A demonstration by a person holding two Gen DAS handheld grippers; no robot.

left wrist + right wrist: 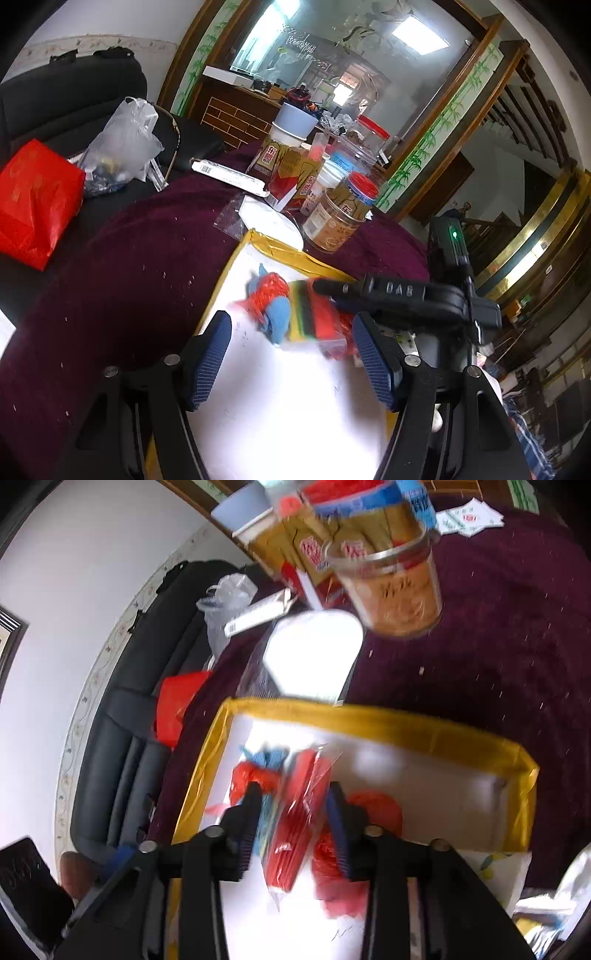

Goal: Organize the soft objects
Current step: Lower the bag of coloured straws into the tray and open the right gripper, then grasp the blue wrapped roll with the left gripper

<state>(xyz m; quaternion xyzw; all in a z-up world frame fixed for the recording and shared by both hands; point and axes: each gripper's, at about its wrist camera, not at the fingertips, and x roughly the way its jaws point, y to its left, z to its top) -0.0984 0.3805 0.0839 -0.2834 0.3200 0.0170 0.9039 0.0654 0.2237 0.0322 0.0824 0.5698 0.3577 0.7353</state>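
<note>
A white box with a yellow taped rim (280,245) (369,716) lies on the maroon cloth. Inside it lie a blue soft toy in red netting (271,301) (255,771) and a clear-wrapped pack of striped sponges (314,314). My left gripper (291,339) is open and empty, just in front of the toy and pack. My right gripper (295,808) reaches into the box from the right side, its jaws around the red side of the wrapped sponge pack (295,819). More red netting (373,812) lies right of it.
Past the box stand a round white lid in plastic (269,221), a clear jar of sachets (340,218), red-gold cartons (291,173) and stacked cups (291,125). A red bag (33,203) and a clear plastic bag (125,147) sit on a black sofa at left.
</note>
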